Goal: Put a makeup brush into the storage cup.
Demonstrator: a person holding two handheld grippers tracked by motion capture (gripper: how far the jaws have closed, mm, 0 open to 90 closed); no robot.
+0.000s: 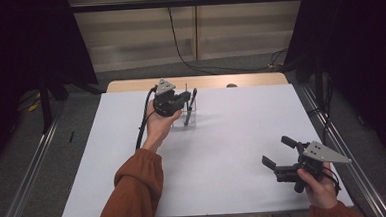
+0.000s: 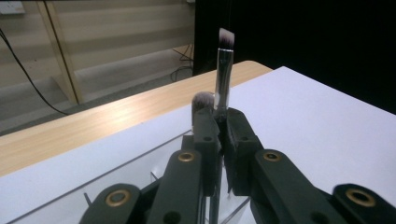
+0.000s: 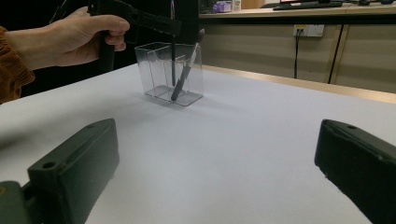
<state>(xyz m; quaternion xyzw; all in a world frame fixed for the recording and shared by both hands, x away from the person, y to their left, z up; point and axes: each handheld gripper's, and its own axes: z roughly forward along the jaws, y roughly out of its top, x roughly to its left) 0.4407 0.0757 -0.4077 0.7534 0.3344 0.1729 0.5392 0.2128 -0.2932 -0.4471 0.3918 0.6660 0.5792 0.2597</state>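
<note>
High view: left gripper [image 1: 184, 100] upper centre of frame, over clear holder [image 1: 190, 117], jaws clamped narrow on a thin upright brush [image 1: 186, 91]. Second brush [image 1: 192, 99] leaning just right of it in the same holder. Holder on white sheet [image 1: 232, 136], toward its far edge. Right gripper [image 1: 279, 154] lower right, well apart from holder, jaws wide, nothing between.

Left gripper view: jaws up the middle of frame, pinched on the brush [image 2: 223, 79] handle; bristle head sticking up above them at upper centre. Other brush [image 2: 202, 100] head just left of it, behind the left jaw tip. Holder wall [image 2: 140, 163] visible lower left, below the jaws.

Right gripper view: holder [image 3: 170, 74] upper left of centre, both brushes inside, one upright [image 3: 173, 60] under the left gripper [image 3: 173, 28], one slanted [image 3: 187, 70]. Own jaws at lower left and lower right, far apart, empty.
</note>
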